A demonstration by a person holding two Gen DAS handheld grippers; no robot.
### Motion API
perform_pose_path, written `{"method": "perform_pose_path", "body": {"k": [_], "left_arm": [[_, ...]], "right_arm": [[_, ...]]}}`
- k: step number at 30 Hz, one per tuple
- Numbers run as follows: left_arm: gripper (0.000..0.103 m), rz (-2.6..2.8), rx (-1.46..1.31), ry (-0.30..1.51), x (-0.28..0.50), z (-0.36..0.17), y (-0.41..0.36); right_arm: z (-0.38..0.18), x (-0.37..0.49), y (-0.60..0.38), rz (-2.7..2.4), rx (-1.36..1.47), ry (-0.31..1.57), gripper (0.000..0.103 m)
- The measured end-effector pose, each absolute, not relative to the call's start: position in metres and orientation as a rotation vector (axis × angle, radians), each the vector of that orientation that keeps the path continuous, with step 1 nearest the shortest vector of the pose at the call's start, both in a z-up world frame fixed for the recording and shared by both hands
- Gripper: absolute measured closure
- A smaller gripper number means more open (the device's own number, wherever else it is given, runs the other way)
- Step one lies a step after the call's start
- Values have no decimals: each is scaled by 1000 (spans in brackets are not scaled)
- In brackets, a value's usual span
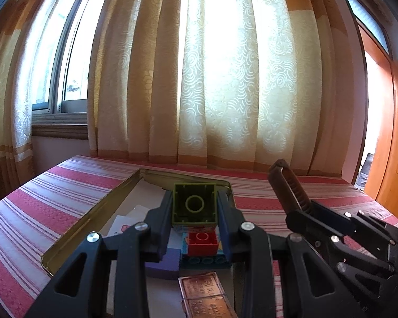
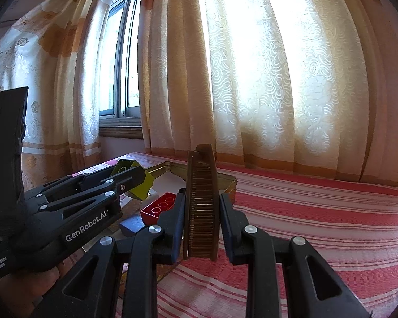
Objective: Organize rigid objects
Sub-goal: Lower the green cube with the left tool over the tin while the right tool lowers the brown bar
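My left gripper [image 1: 194, 206] is shut on a yellow-green building block [image 1: 194, 203], held hollow side toward the camera above an open gold metal tin [image 1: 92, 212]. The block also shows in the right wrist view [image 2: 142, 185]. My right gripper [image 2: 201, 212] is shut on a brown comb [image 2: 201, 201], held upright on edge above the striped cloth just right of the tin [image 2: 225, 182]. The comb [image 1: 289, 185] and right gripper show at the right of the left wrist view. A red block [image 1: 202, 242] lies in the tin on a blue block [image 1: 207, 261].
The tin also holds a purple-blue flat block [image 1: 163, 263], white paper [image 1: 135, 217] and a copper-coloured engraved bar [image 1: 207, 295]. The table wears a red and white striped cloth [image 2: 318, 225]. Curtains [image 1: 225, 79] and a window [image 1: 66, 66] stand behind; a wooden door [image 1: 384, 132] at right.
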State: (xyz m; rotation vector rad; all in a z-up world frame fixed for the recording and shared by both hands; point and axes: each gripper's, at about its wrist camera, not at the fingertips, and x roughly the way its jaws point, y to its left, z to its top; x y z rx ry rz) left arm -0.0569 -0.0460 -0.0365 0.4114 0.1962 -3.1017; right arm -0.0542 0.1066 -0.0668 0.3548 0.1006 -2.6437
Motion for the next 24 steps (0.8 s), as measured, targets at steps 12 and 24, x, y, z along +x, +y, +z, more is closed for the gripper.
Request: {"method": "perform_pose_path", "body": {"k": [12,24], "left_arm": [[73,-3072,418,221,-57,-37,-64],[73,-3058,442,232,-59,-37,-71]], "right_arm": [[-68,-61,87,-2606,388,113,75],[-69,-67,73,-2575,413,118,75]]}}
